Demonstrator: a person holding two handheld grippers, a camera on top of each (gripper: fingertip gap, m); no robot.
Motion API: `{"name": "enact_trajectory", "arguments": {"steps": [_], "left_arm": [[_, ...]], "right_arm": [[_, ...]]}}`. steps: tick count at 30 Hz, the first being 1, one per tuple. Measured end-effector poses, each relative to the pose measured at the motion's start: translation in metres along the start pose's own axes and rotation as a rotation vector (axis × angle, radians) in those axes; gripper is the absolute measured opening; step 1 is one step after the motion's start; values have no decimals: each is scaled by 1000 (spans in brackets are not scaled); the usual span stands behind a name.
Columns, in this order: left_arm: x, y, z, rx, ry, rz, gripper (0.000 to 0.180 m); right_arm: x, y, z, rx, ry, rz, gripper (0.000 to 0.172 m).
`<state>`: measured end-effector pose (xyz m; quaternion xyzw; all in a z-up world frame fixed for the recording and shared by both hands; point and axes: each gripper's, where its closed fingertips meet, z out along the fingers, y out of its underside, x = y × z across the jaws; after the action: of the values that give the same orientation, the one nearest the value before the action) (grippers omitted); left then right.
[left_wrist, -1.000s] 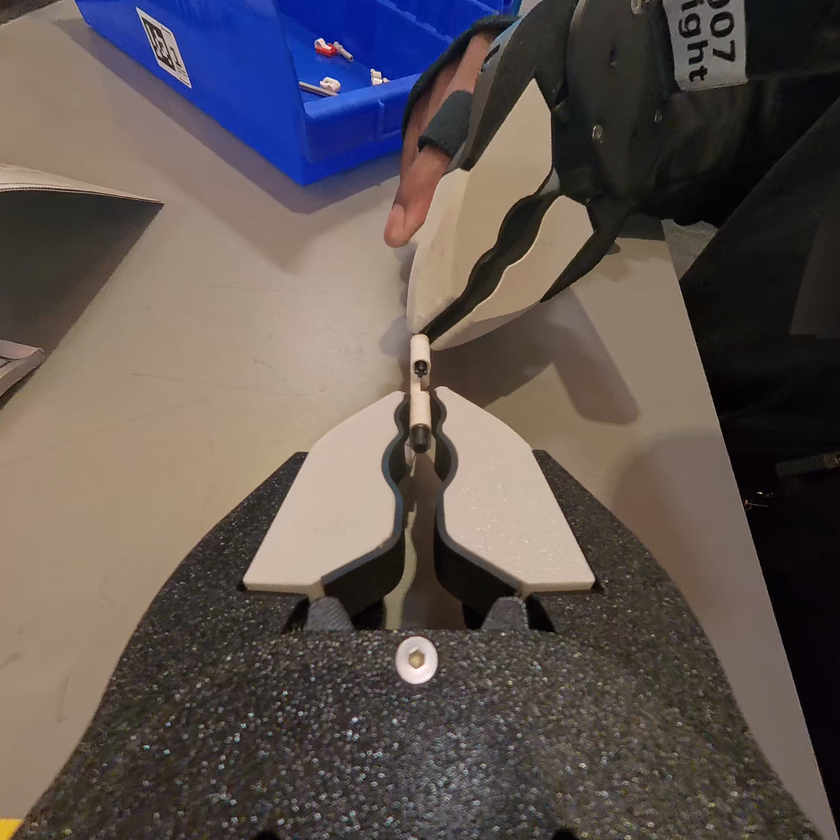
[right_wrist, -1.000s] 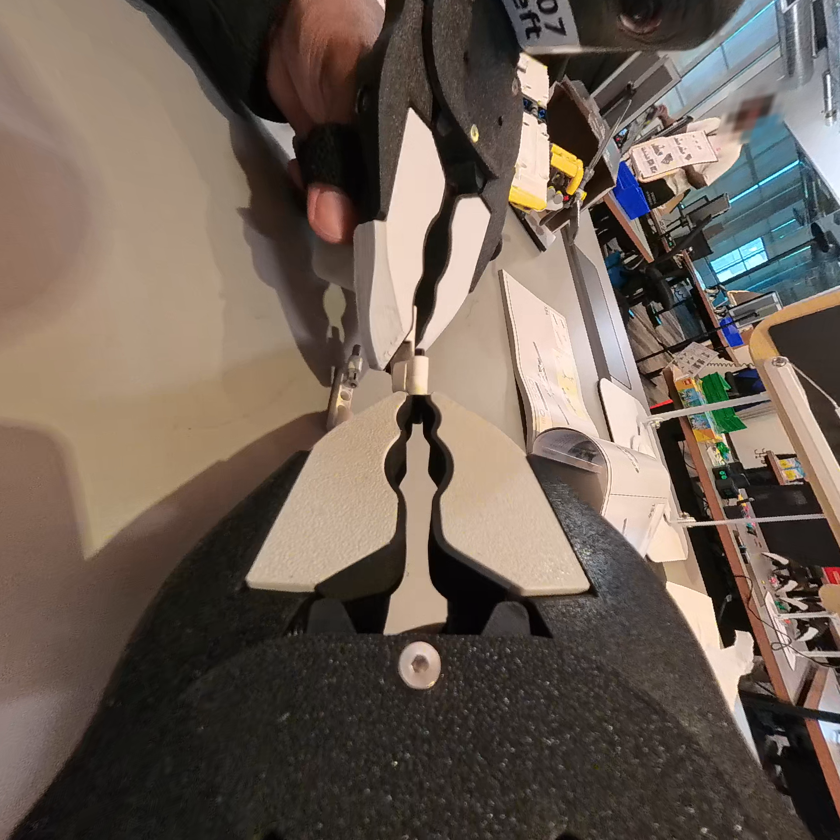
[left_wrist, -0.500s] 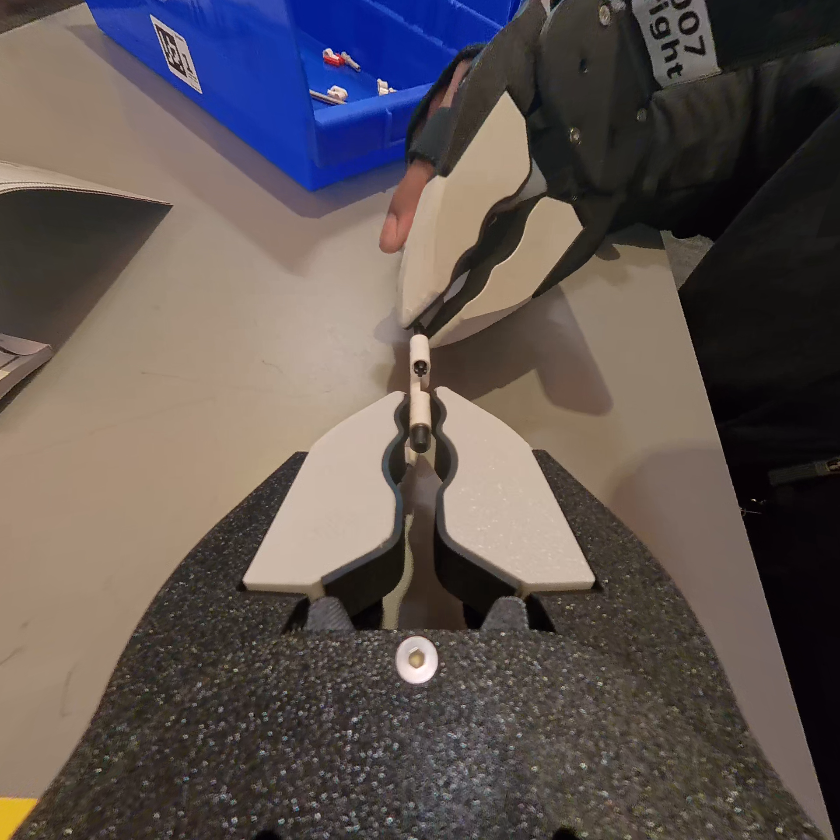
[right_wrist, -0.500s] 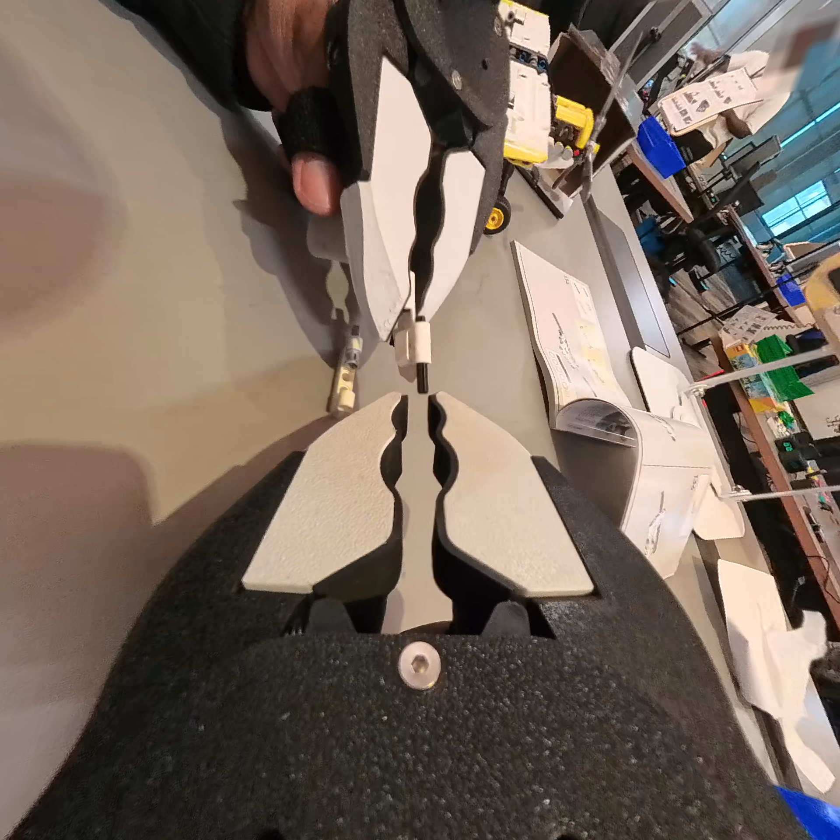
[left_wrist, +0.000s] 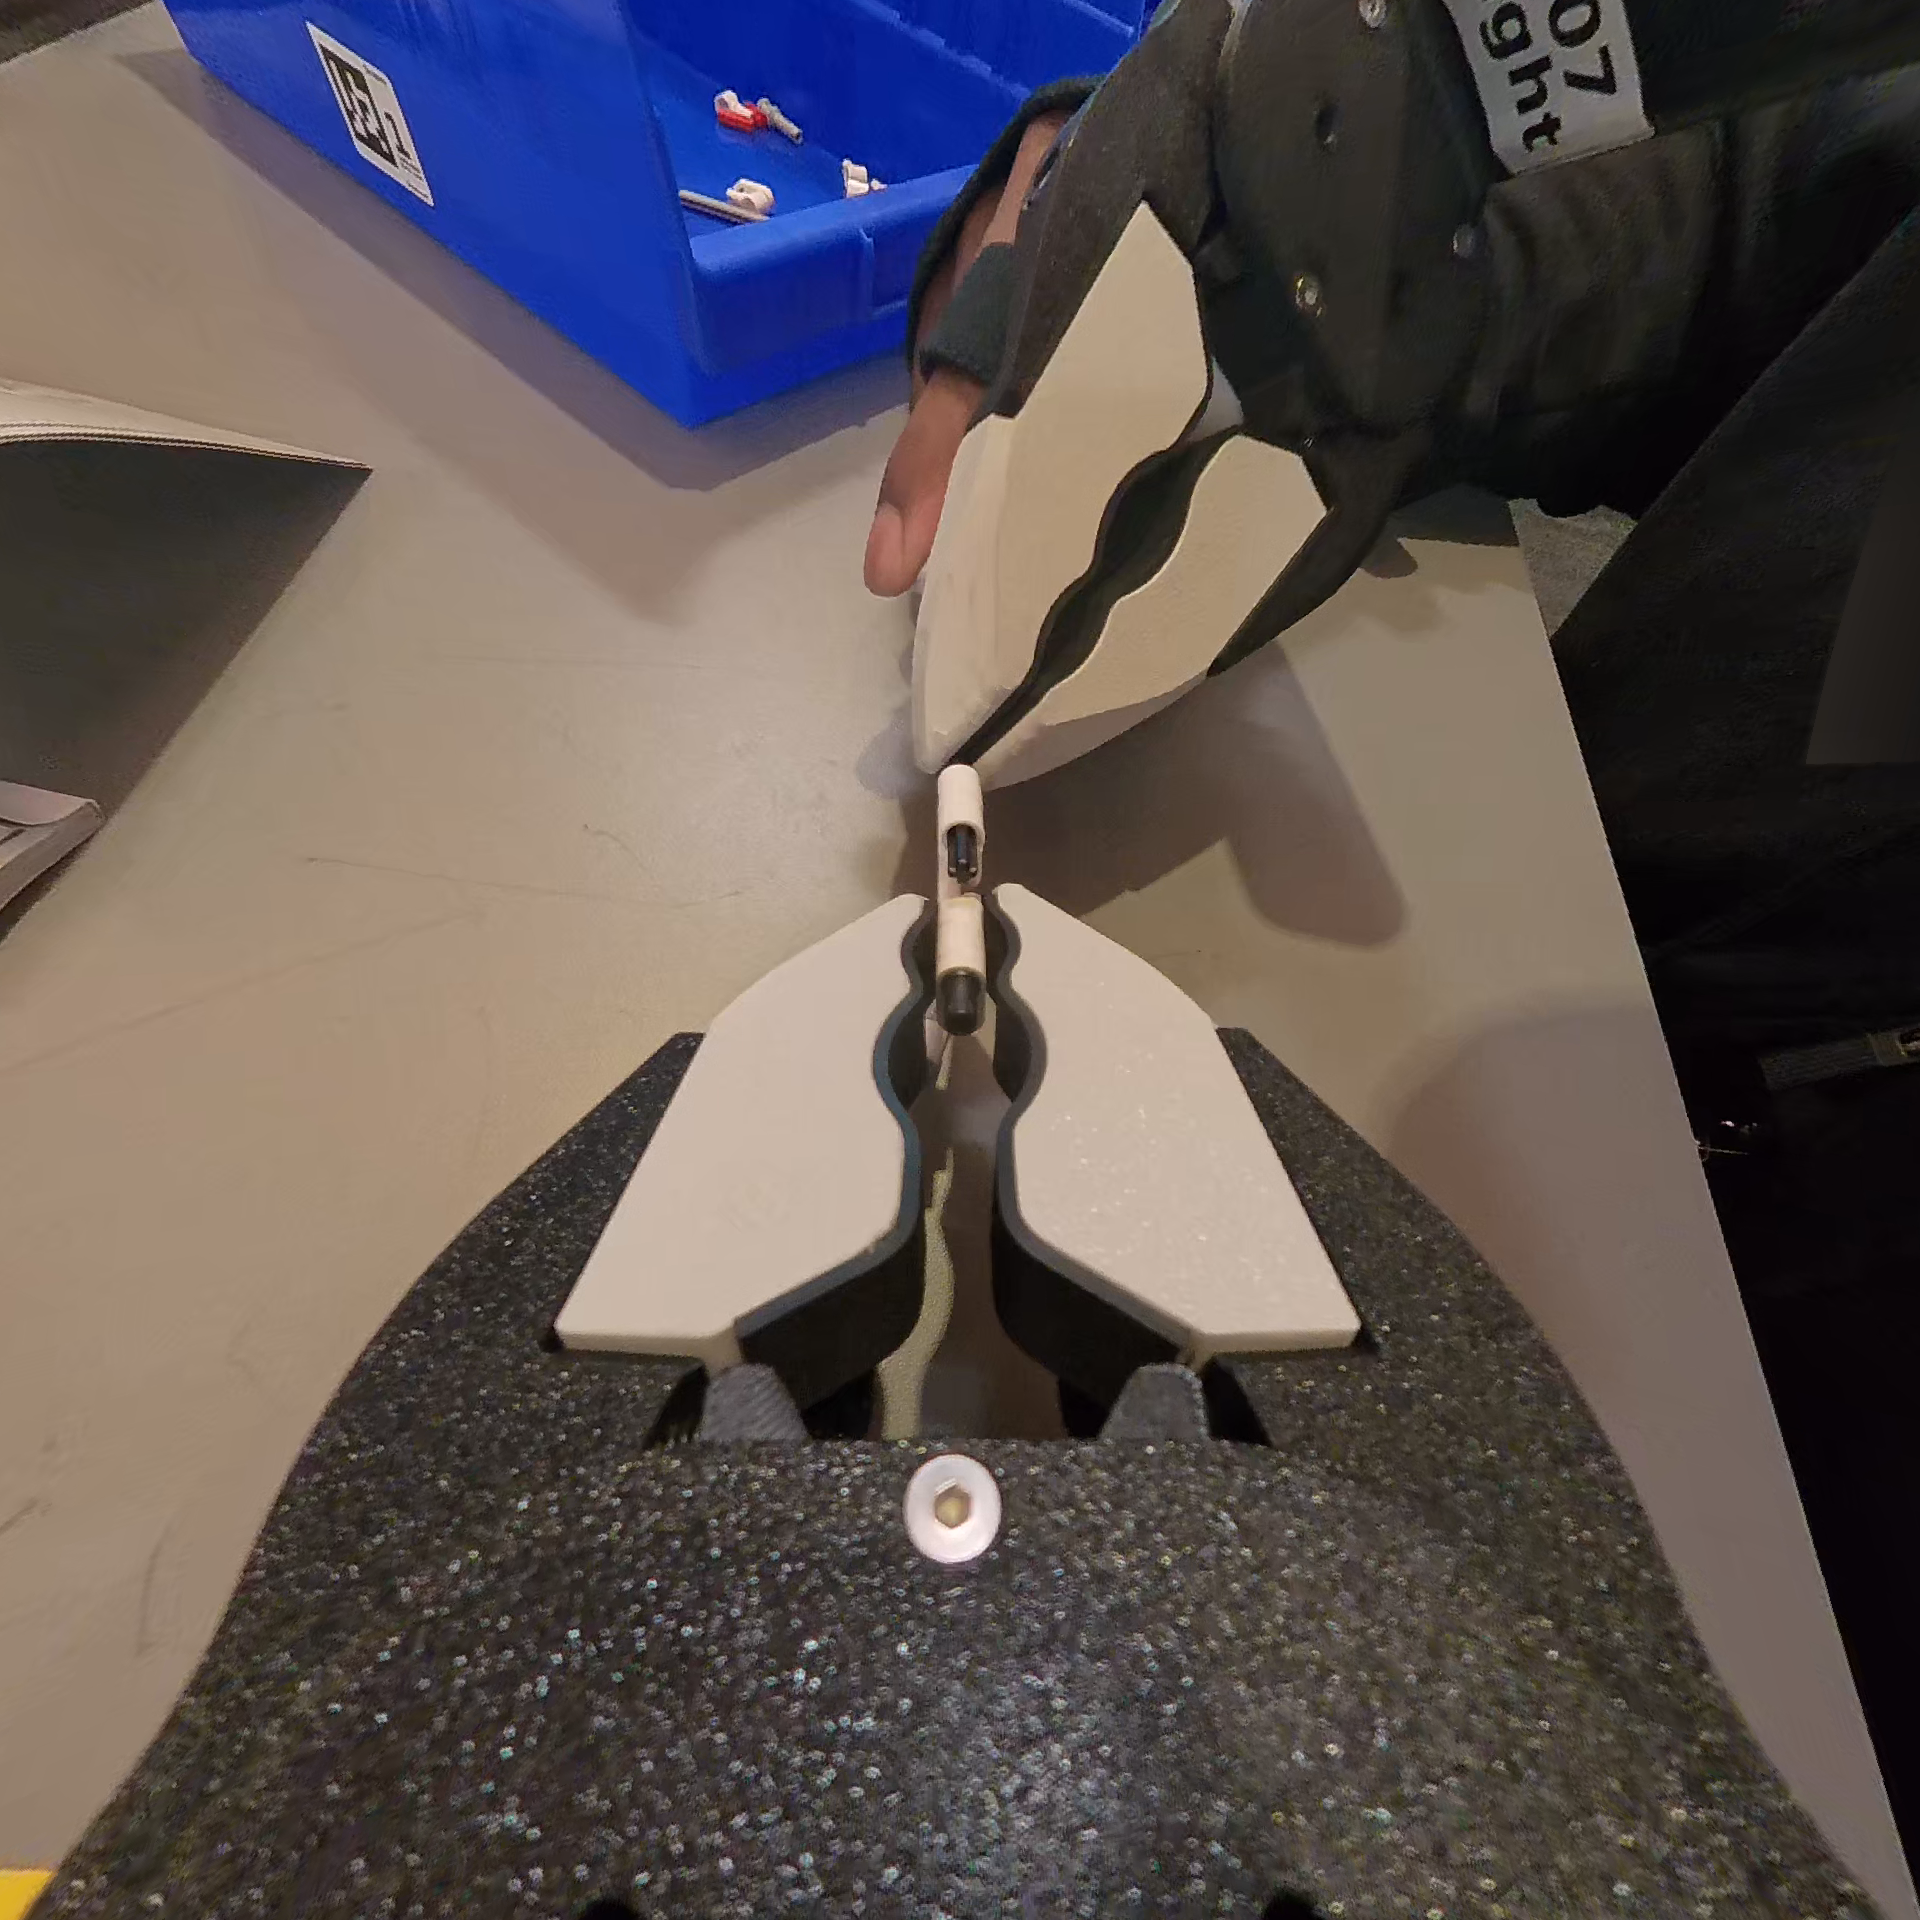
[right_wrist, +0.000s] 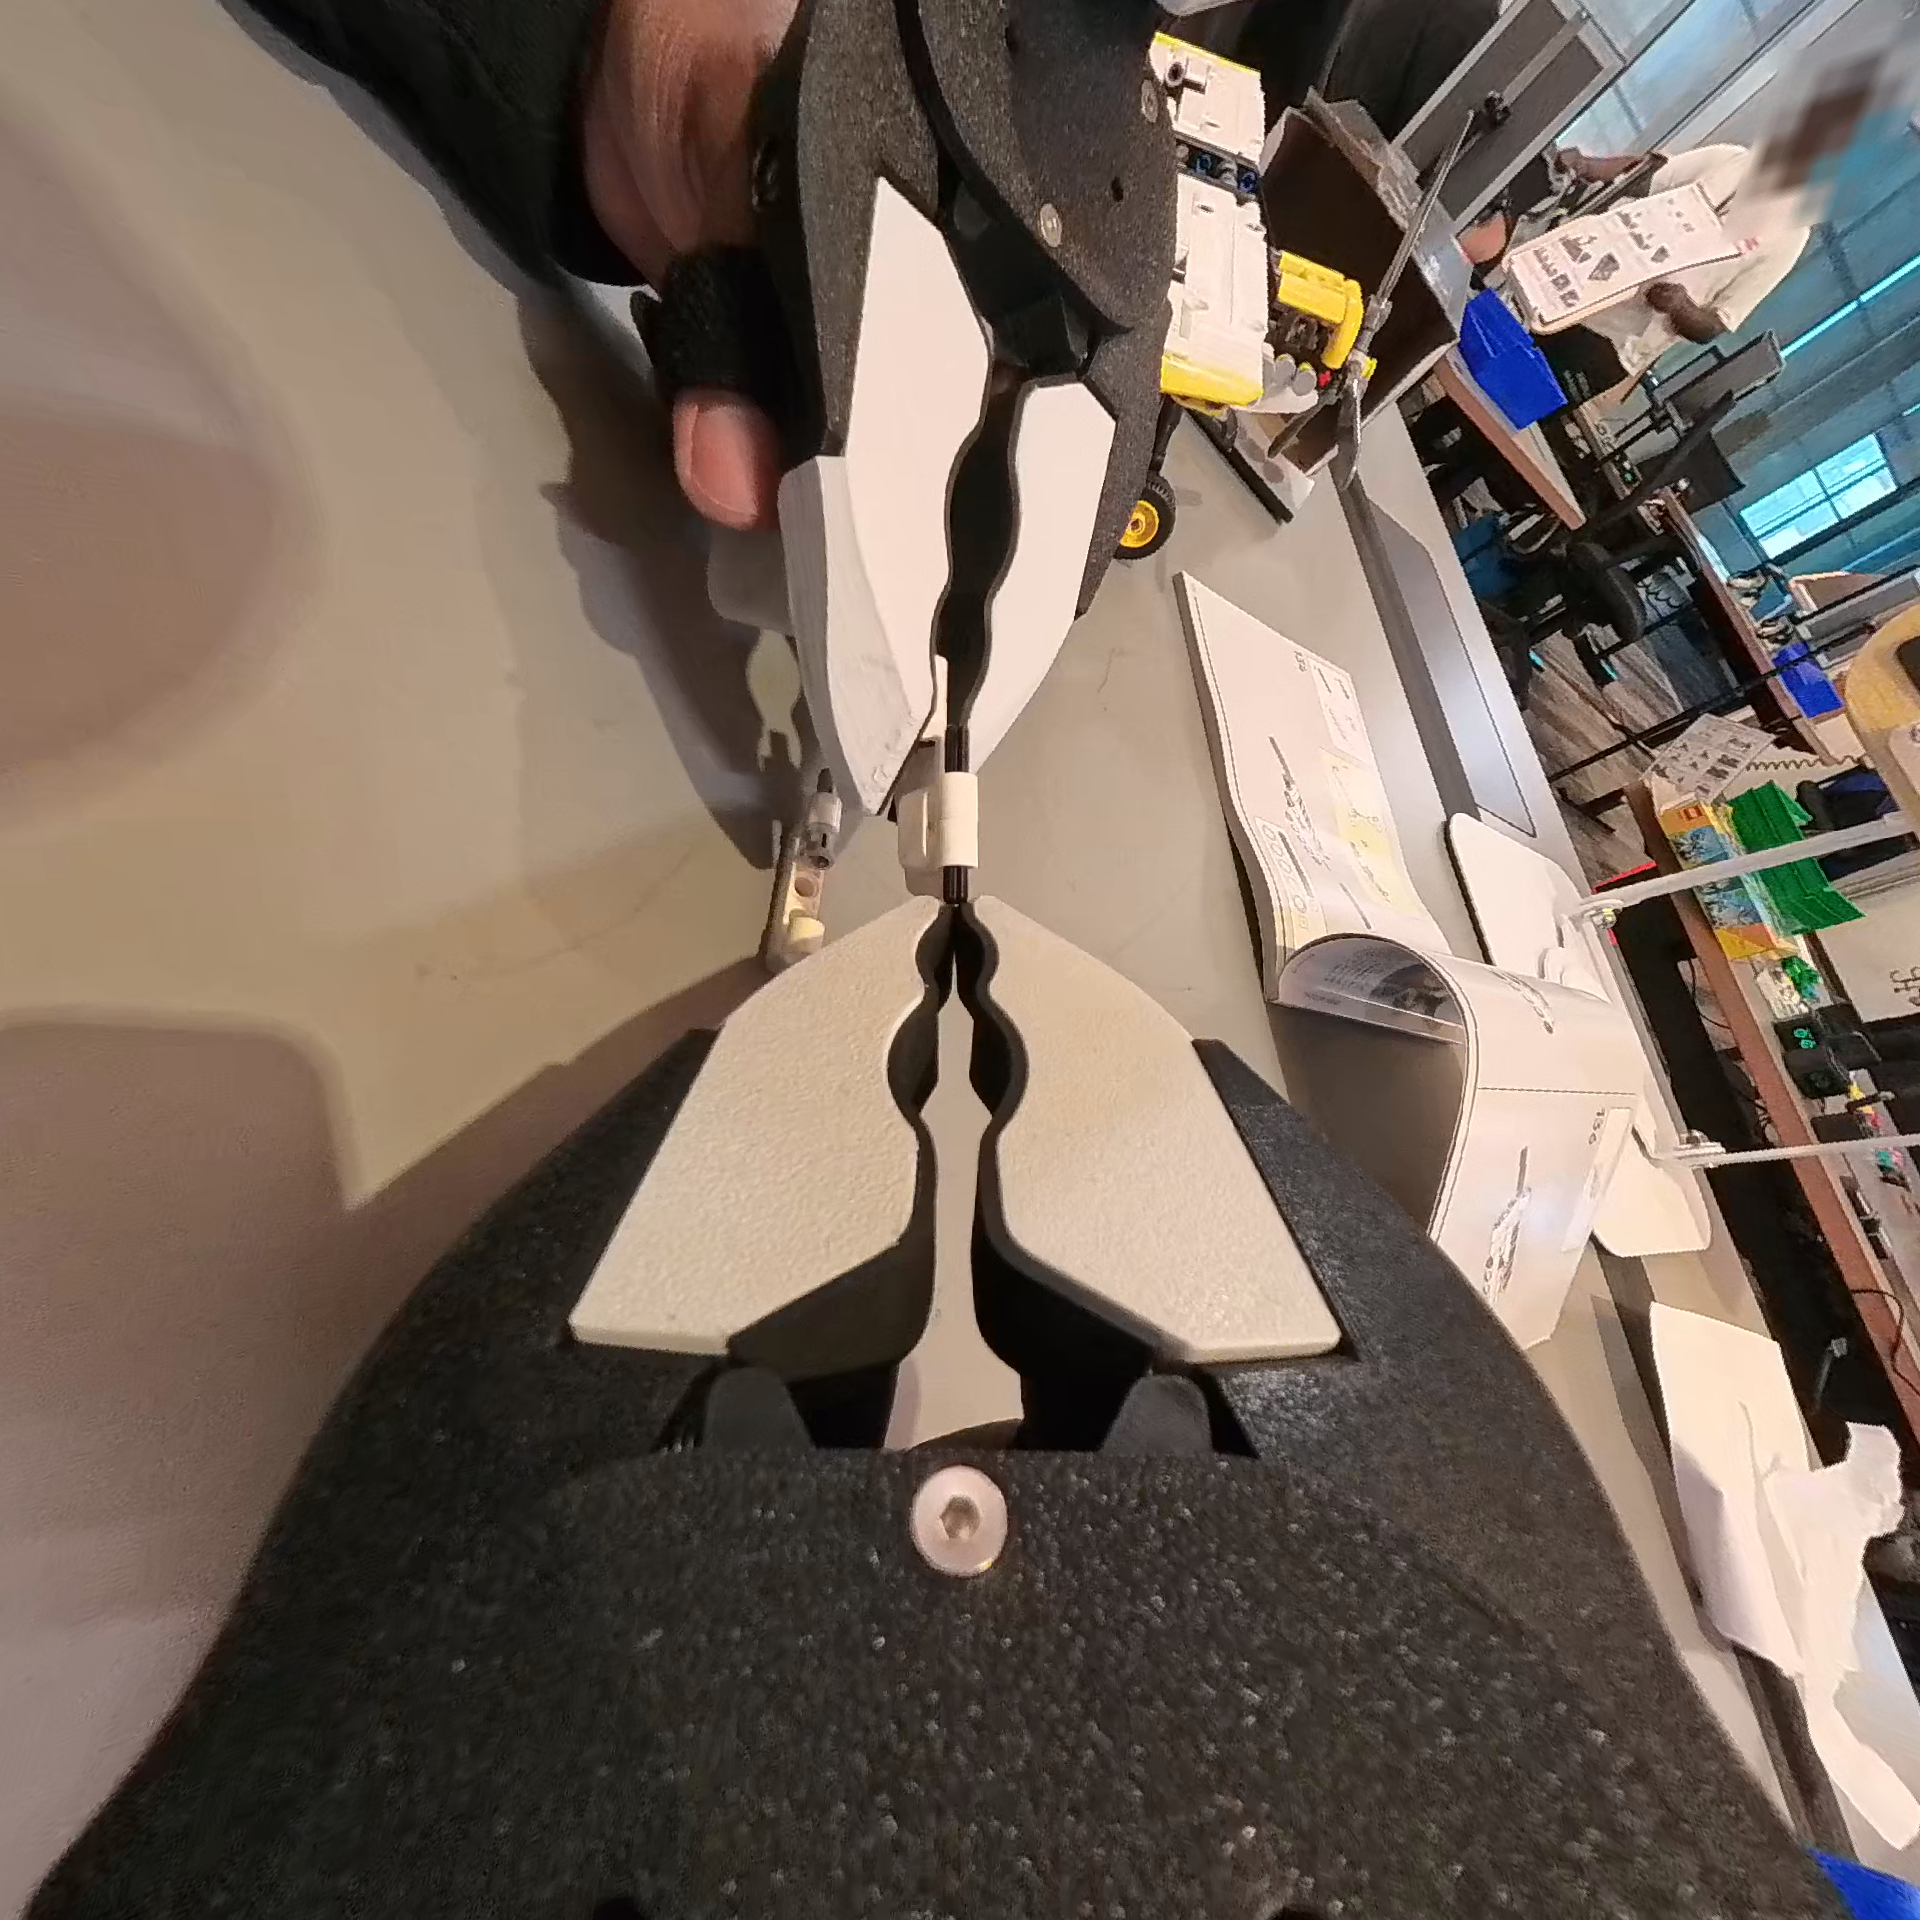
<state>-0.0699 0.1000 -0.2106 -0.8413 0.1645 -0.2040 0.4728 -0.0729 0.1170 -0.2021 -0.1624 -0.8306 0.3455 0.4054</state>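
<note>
The grey table (left_wrist: 416, 779) lies under everything I do here. The blue bin (left_wrist: 582, 208) of small spare parts stands at its far side, within reach but apart from my working spot, and an open booklet (right_wrist: 1351, 831) lies off to one side, probably so its pages can be read while working. My left gripper (left_wrist: 961, 925) is clenched on a small white piece (left_wrist: 956, 810) and holds it just above the table, with its free end pointing at my other tool. I judge it is held that way to steady it. My right gripper (right_wrist: 953, 914) is shut, its tips meeting right at the end of the black pin (right_wrist: 954, 883) that runs through the white piece. I cannot tell whether they pinch the pin. Another small part (right_wrist: 800, 904) lies loose on the table nearby.
</note>
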Motion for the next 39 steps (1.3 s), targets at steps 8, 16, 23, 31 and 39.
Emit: {"name": "enact_trajectory", "arguments": {"steps": [8,16,23,31,39], "left_arm": [[0,0,0,-2,0,-1,8],[-1,0,1,-5,-8,2,8],[-1,1,1,-7,-11,-2,8],[-1,1,2,-16,-15,12,8],[6,3,5,-39,-9,85,8]], "right_arm": [[0,-1,1,6,2,1,0],[0,-1,2,5,7,-8,0],[2,5,0,-3,-9,7,10],[-5,-3,-1,50,-76,66,22],[-11,-11,2,72,-110,106,22]]}}
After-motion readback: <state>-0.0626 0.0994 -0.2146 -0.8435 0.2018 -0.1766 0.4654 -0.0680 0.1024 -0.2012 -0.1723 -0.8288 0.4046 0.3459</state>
